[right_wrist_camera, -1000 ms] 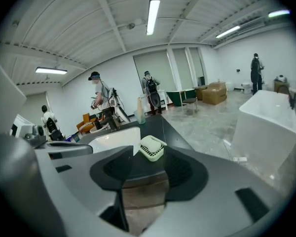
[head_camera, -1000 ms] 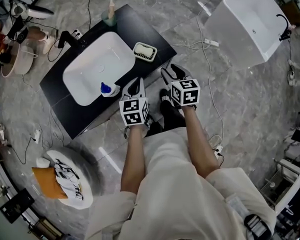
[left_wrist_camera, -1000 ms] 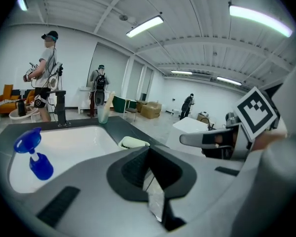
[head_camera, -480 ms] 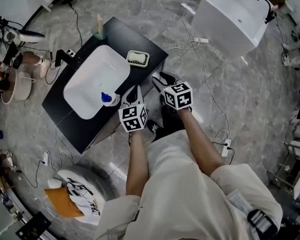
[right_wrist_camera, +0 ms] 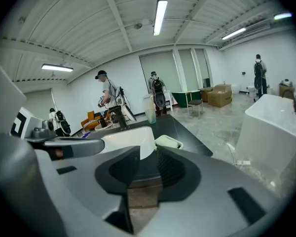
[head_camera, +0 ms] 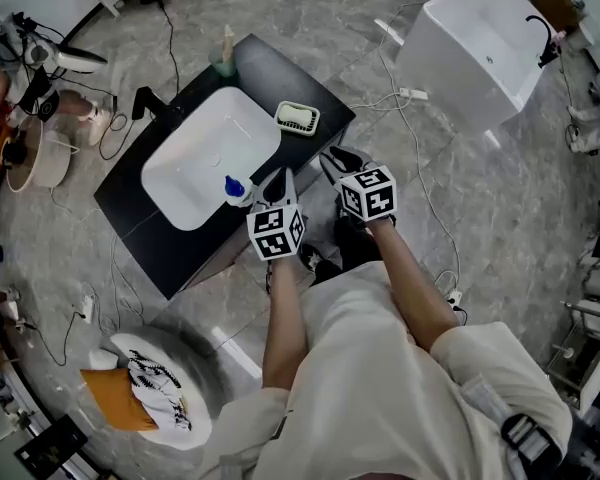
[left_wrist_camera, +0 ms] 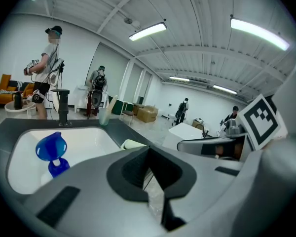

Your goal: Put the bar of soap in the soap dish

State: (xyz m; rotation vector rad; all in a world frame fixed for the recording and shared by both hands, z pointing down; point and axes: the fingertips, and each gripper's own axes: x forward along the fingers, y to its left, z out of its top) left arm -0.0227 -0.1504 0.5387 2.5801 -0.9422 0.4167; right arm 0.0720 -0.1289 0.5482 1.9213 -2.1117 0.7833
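While my right gripper (head_camera: 336, 157) hangs empty, jaws just closing but apart, a stray swing could knock the soap dish (head_camera: 297, 118) off the counter (head_camera: 195, 253) edge

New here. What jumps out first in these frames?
A white basin set in a black counter, upper left of the head view, with a soap dish on the counter beside it and a blue bottle at its near rim. Two grippers with marker cubes hover at the counter's near edge: left gripper shut, right gripper empty, its jaws just closing.
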